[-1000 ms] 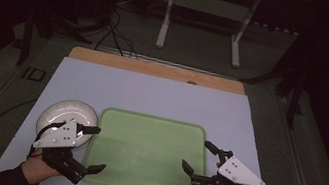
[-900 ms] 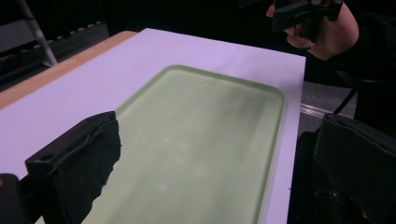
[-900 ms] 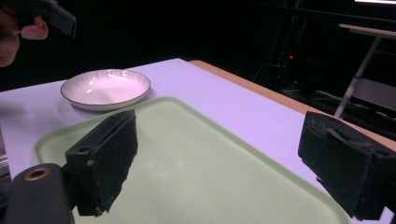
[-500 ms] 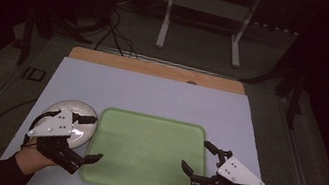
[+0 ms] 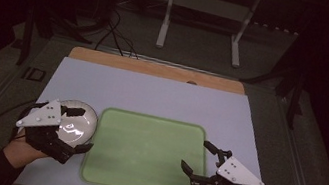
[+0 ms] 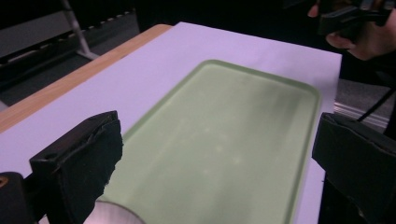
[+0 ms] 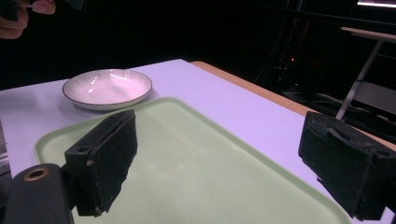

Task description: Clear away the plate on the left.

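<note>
Plate (image 5: 74,122), white, round and shallow with a fluted inside and a thin dark rim, sits between the spread jaws of the left gripper (image 5: 79,128); whether they touch it cannot be told. It rests on the pale lilac surface (image 5: 152,95), just beside the left edge of the tray (image 5: 142,152). That tray is a flat, matt green rectangle with rounded corners and a low raised lip. Over its right edge, the right gripper (image 5: 198,157) hovers with black padded jaws spread wide, pinching nothing.
</note>
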A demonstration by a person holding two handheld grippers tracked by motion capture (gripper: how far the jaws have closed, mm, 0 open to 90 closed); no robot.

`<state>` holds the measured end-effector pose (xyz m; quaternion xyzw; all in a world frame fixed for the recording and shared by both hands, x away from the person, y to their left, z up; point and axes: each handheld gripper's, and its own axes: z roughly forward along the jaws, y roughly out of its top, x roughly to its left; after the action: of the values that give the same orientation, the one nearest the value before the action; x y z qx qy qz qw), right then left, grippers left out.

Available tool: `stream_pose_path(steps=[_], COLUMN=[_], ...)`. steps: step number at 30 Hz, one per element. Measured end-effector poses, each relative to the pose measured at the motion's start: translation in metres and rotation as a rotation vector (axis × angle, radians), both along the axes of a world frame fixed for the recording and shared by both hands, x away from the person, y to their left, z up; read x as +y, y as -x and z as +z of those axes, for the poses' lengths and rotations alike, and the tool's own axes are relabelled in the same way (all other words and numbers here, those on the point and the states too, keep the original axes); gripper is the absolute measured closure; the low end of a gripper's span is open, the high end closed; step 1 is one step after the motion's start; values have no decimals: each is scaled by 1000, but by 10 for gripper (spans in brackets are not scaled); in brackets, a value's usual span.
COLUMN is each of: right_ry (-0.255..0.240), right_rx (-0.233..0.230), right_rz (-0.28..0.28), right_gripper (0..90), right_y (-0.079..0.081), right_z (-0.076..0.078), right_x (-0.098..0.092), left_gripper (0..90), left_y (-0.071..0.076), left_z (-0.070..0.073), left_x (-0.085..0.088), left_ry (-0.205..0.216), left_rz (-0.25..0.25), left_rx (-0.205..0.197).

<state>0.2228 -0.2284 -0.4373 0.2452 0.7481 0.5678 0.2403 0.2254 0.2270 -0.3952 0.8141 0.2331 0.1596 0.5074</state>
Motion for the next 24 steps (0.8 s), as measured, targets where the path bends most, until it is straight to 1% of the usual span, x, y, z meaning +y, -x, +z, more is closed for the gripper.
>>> stream_pose_path(steps=[2, 3, 4, 5, 6, 7, 9, 10, 11, 12, 13, 16, 17, 18, 19, 22, 23, 24], right_ry=[3, 3, 5, 5, 6, 6, 6, 7, 7, 7, 7, 9, 9, 10, 10, 11, 11, 11], right_rx=[-1, -1, 0, 0, 0, 0, 1, 2, 2, 1, 1, 3, 3, 5, 5, 2, 2, 3], right_rz=[1, 1, 1, 1, 1, 1, 1, 3, 3, 3, 3, 4, 4, 5, 5, 8, 8, 9], right_gripper=[114, 114, 114, 114, 114, 114, 115, 115, 115, 115, 115, 115, 115, 115, 115, 115, 115, 115], right_y=[0, 0, -1, -1, -1, -1, -1, -1, -1, -1, -1, -2, -2, -2, -2, -2, -2, -2], right_z=[0, 0, -1, -1, -1, -1, -1, -1, -1, -1, -1, -2, -2, -2, -2, -2, -2, -2], right_x=[0, 0, 0, 0, 1, 1, 1, 1, 1, 1, 1, 2, 2, 3, 3, 3, 3, 3], left_gripper=[14, 14, 14, 14, 17, 18, 18, 18, 18, 23, 23, 25, 29, 32, 32, 33, 38, 38], left_y=[-2, -2, -3, -3, -4, -4, -5, -7, -7, -9, -9, -12, -12, -13, -13, -16, -16, -17], left_z=[-1, -1, -2, -2, -3, -3, -4, -5, -5, -6, -6, -9, -9, -12, -12, -18, -18, -20], left_x=[6, 6, 11, 11, 17, 17, 23, 29, 29, 35, 35, 47, 47, 53, 53, 63, 63, 66], left_ry=[-3, -3, 1, 1, -1, -1, -3, -6, -6, -10, -10, -8, -8, -10, -10, -8, -8, -6], left_rz=[24, 24, 38, 38, 55, 55, 74, 90, 90, 110, 110, 146, 146, 167, 167, 194, 194, 207], left_rx=[4, 4, 10, 10, 13, 13, 16, 20, 20, 23, 23, 33, 33, 42, 42, 67, 67, 74])
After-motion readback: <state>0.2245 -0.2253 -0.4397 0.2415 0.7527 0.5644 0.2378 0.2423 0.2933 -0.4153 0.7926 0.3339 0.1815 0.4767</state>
